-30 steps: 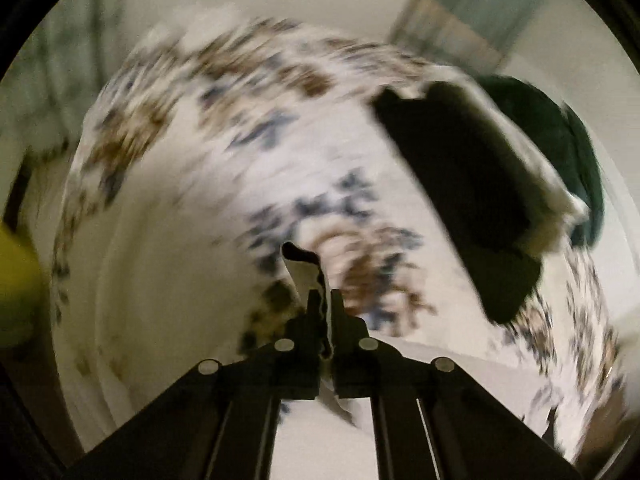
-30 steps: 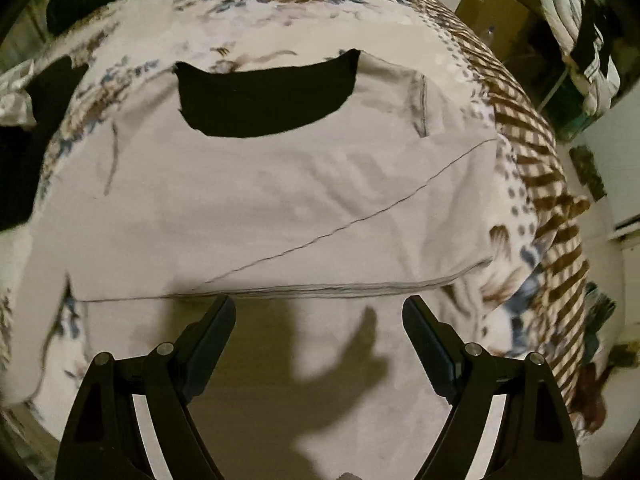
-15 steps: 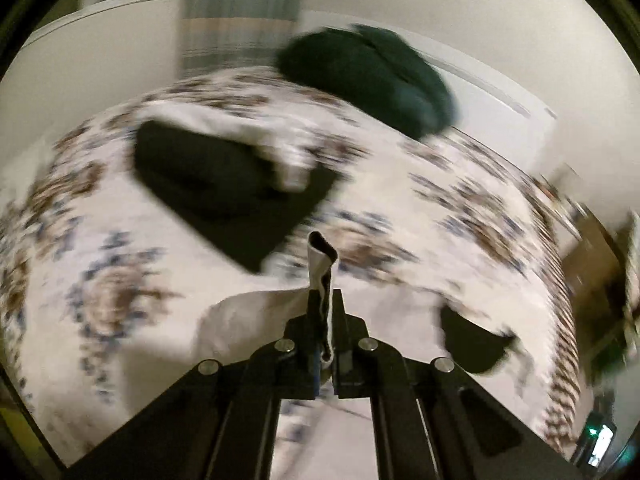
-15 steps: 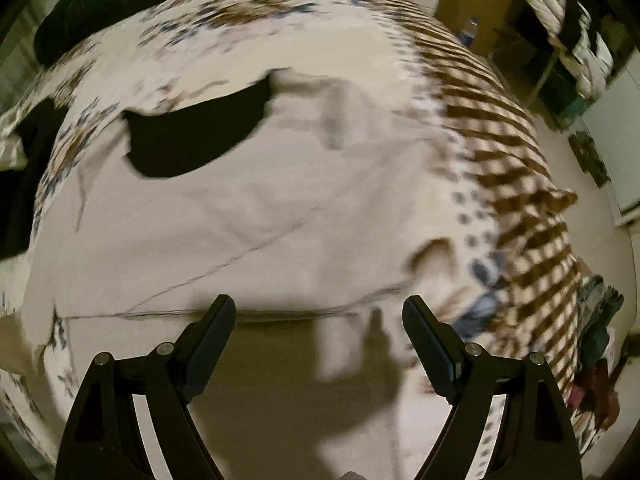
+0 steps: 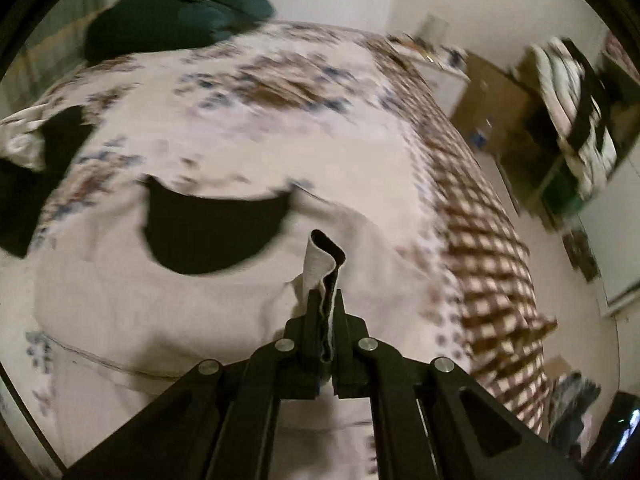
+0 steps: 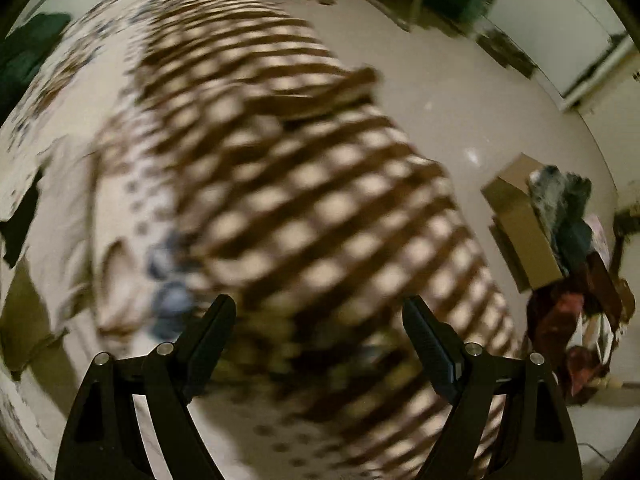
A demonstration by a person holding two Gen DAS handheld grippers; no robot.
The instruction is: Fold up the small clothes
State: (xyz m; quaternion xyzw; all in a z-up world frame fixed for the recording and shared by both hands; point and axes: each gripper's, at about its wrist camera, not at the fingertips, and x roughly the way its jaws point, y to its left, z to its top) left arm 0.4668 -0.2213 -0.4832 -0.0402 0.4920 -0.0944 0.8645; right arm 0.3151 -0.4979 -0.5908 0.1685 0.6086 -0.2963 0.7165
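A pale grey T-shirt (image 5: 132,304) with a black inner neck opening (image 5: 212,232) lies spread on the patterned bedspread (image 5: 256,128). My left gripper (image 5: 325,300) is shut on a pinched fold of the shirt's edge (image 5: 320,264) and holds it above the shirt's right side. My right gripper (image 6: 318,312) is open and empty, over the brown checked border of the bedspread (image 6: 304,184). Only a strip of the shirt (image 6: 24,304) shows at the far left of the right wrist view.
A dark green bundle (image 5: 176,12) lies at the bed's far end and a black garment (image 5: 32,184) at the left. The floor (image 6: 460,92) lies right of the bed, with a cardboard box (image 6: 516,224) and piled clothes (image 6: 576,280). Shelves with laundry (image 5: 572,92) stand at the right.
My left gripper swung right across the bed with the shirt edge and now faces the shirt's neck. My right gripper swung right, off the shirt, to the bed's checked border and the floor.
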